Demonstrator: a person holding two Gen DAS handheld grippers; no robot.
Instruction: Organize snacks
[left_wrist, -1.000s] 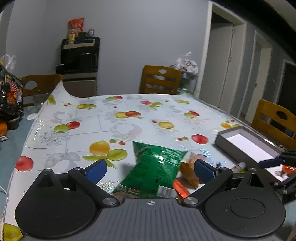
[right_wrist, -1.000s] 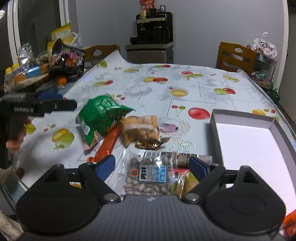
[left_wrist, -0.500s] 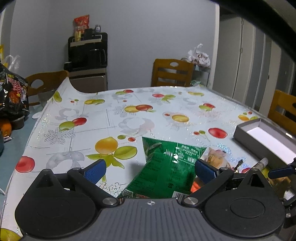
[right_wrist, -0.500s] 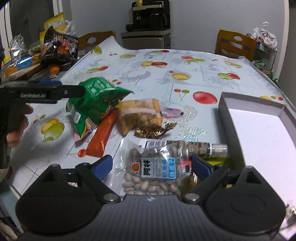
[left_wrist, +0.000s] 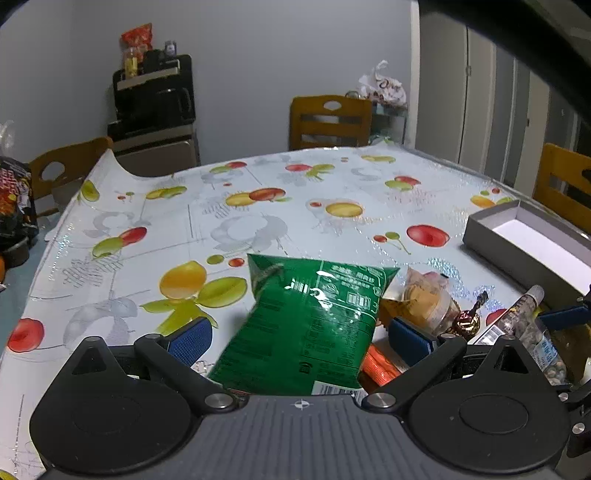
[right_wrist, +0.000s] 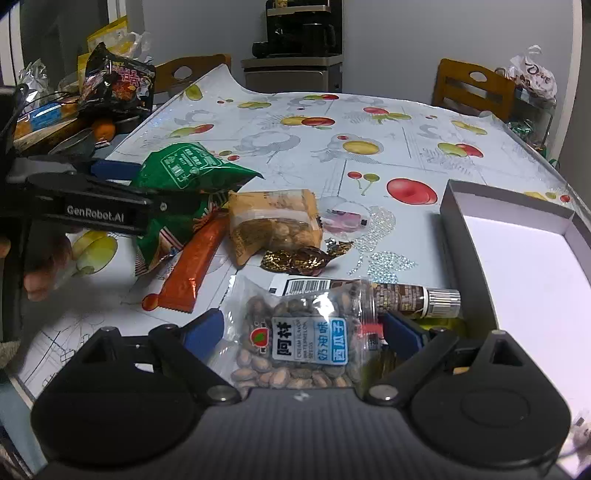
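A green snack bag (left_wrist: 314, 325) lies on the fruit-print tablecloth between the wide-open fingers of my left gripper (left_wrist: 299, 338); it also shows in the right wrist view (right_wrist: 181, 184). My right gripper (right_wrist: 303, 330) is open around a clear bag of seeds (right_wrist: 306, 339). Beside it lie an orange bar (right_wrist: 192, 266), a yellow nut packet (right_wrist: 273, 225), gold-wrapped sweets (right_wrist: 295, 260) and a brown tube (right_wrist: 399, 295). An open grey box (right_wrist: 454, 236) with a white floor stands to the right.
Wooden chairs (left_wrist: 328, 122) stand round the table. A cluttered side surface with a black noodle packet (right_wrist: 118, 83) is at the left. A black appliance on a cabinet (left_wrist: 153, 107) stands by the far wall.
Both grippers have moved forward and down onto the snacks. The green bag now lies between the left fingers and the seed bag between the right fingers.
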